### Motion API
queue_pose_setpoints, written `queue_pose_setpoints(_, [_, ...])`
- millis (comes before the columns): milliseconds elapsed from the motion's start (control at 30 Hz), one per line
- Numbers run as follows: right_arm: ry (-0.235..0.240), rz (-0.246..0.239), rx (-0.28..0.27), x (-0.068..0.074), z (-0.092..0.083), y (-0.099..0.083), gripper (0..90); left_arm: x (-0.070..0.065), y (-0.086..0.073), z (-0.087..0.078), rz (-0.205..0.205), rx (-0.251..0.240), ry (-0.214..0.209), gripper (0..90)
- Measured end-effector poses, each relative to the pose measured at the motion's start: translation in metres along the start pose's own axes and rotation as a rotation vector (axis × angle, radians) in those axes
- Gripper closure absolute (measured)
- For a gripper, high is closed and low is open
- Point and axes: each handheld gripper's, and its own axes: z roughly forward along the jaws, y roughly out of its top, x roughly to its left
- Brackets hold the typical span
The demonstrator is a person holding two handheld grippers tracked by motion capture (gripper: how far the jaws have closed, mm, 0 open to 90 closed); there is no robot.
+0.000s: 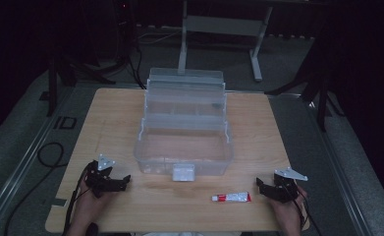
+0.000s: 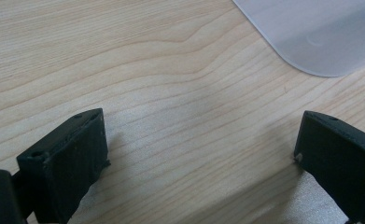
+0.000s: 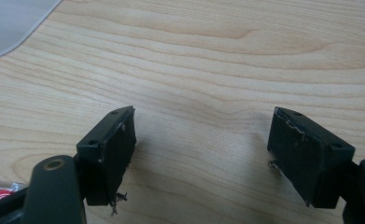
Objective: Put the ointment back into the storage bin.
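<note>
On the wooden table (image 1: pixel 116 118) a clear plastic box (image 1: pixel 183 147) is seen open at the middle, a red-and-white tube (image 1: pixel 232 197) is laid near the right gripper (image 1: pixel 270 189), and both it and the left gripper (image 1: pixel 116 183) are held with jaws spread, empty.

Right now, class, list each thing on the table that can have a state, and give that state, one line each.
Clear plastic box: open, tiered trays spread back, bottom bin looks empty.
Front latch: undone, hanging at the front wall.
Tube: lying flat on the table, apart from the box.
Left gripper: open, holding nothing.
Right gripper: open, holding nothing, beside the tube.
</note>
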Motion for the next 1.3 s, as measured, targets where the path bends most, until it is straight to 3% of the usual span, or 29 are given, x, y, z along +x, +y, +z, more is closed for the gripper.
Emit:
queue_pose_setpoints(233, [0.004,-0.004,0.020,-0.001,-0.001,0.003,27.5,0.000,0.000,0.000,0.000,0.000,0.000,3.0])
queue_pose_setpoints(367, [0.020,-0.038,0.031,-0.001,-0.005,0.005,32.0,0.000,0.000,0.000,0.000,0.000,0.000,3.0])
queue_pose_setpoints(900, [0.052,-0.218,0.076,-0.006,-0.028,0.034,42.1,0.000,0.000,0.000,0.000,0.000,0.000,3.0])
queue_pose_setpoints(1300, [0.119,-0.365,0.135,-0.003,-0.038,0.055,43.1,0.000,0.000,0.000,0.001,0.001,0.000,3.0])
